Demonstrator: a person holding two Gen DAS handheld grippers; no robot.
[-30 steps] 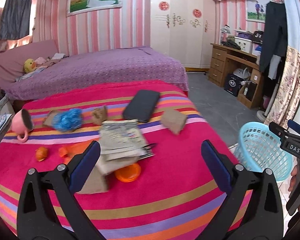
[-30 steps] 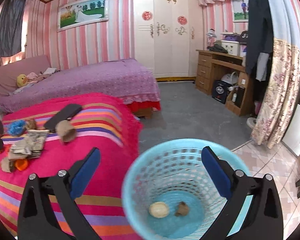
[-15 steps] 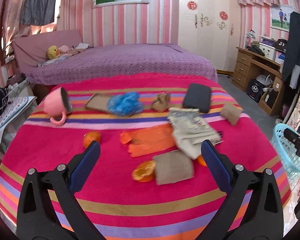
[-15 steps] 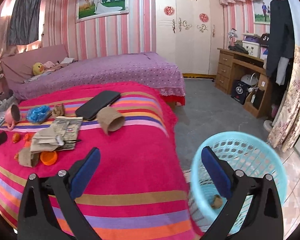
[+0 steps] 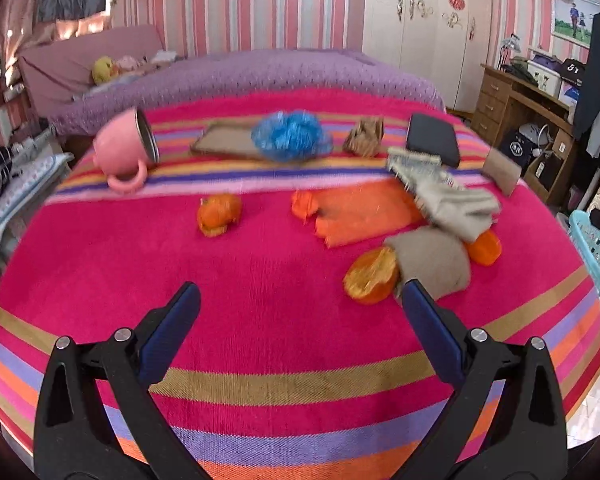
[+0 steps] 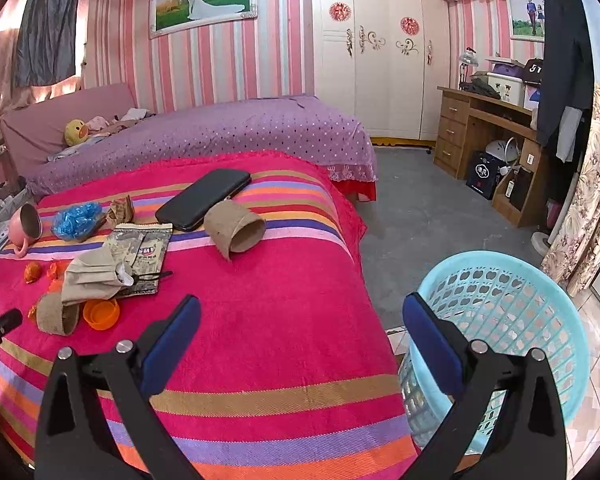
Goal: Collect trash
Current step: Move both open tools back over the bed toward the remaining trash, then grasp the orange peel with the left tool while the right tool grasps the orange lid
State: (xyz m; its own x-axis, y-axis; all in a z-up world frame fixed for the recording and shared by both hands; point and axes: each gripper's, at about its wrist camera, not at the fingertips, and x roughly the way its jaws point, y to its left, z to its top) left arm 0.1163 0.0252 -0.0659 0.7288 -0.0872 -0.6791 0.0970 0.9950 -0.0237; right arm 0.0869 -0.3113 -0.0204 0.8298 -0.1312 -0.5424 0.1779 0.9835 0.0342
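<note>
On the far left of the striped bedspread (image 5: 260, 300), a pink mug (image 5: 126, 148) is lying tipped on its side, mouth facing right. Moving rightward, a whole orange peel lump (image 5: 219, 214) is sitting alone, well apart from the rest. Next a flat brown board (image 5: 222, 142) is lying under a crumpled blue plastic bag (image 5: 288, 136), and nearer the camera an orange wrapper (image 5: 360, 216) is spreading flat. A torn orange peel (image 5: 369, 278) is lying touching a brown paper cup (image 5: 432, 266), which is lying on its side under a folded grey cloth (image 5: 456, 204).

The left gripper (image 5: 298, 308) is hovering over bare bedspread with its jaws spread wide and nothing between them. The torn peel is lying ahead and to its right, just beside the right fingertip, so this arm looks the nearer one for the next pick; the cup pressed against the peel could get caught in the same grasp.

Further right, the right gripper (image 6: 300, 316) is likewise gaping wide and carrying nothing, straddling the bed's edge. Ahead of it a second paper cup (image 6: 236, 232) is lying beside a black case (image 6: 204, 198). At the far right the light blue laundry-style basket (image 6: 540, 280) is standing on the floor, touching the bed.
</note>
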